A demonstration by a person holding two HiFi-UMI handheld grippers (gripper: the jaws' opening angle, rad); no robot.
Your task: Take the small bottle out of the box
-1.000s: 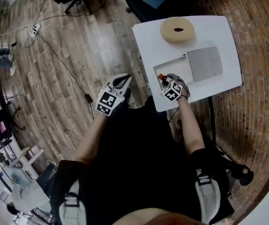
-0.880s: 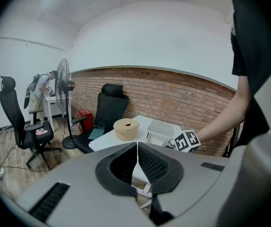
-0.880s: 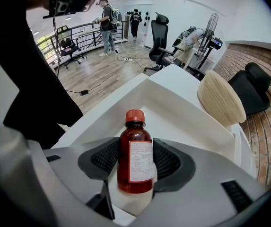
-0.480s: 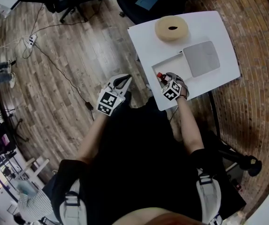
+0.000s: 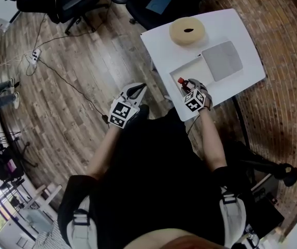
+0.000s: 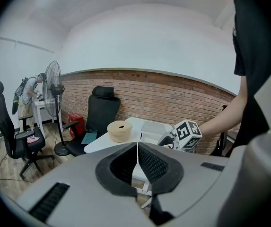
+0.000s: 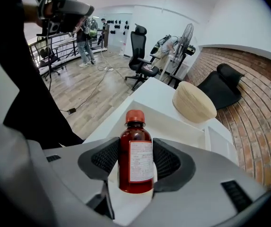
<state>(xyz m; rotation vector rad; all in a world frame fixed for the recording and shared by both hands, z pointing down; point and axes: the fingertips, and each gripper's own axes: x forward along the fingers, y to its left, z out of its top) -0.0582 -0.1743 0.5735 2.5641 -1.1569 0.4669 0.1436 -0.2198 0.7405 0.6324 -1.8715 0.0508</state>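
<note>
R gripper (image 5: 186, 87) clenched on the bottle (image 7: 135, 157): red cap, dark red body, white label, upright btwn the jaws, both pads on its sides. Bottle sat at the box's (image 5: 192, 70) near-left corner, close to the table's (image 5: 241, 40) near edge; couldn't tell if its base was clear of the box rim. Grey lid (image 5: 222, 60) lay flat just right of the box, touching it. Beige ring (image 5: 187, 31) was by the table's far edge. L gripper (image 6: 137, 162) was clenched on nothing, jaws pressed together, held off the table's left side over the wood floor (image 5: 75, 61).
</note>
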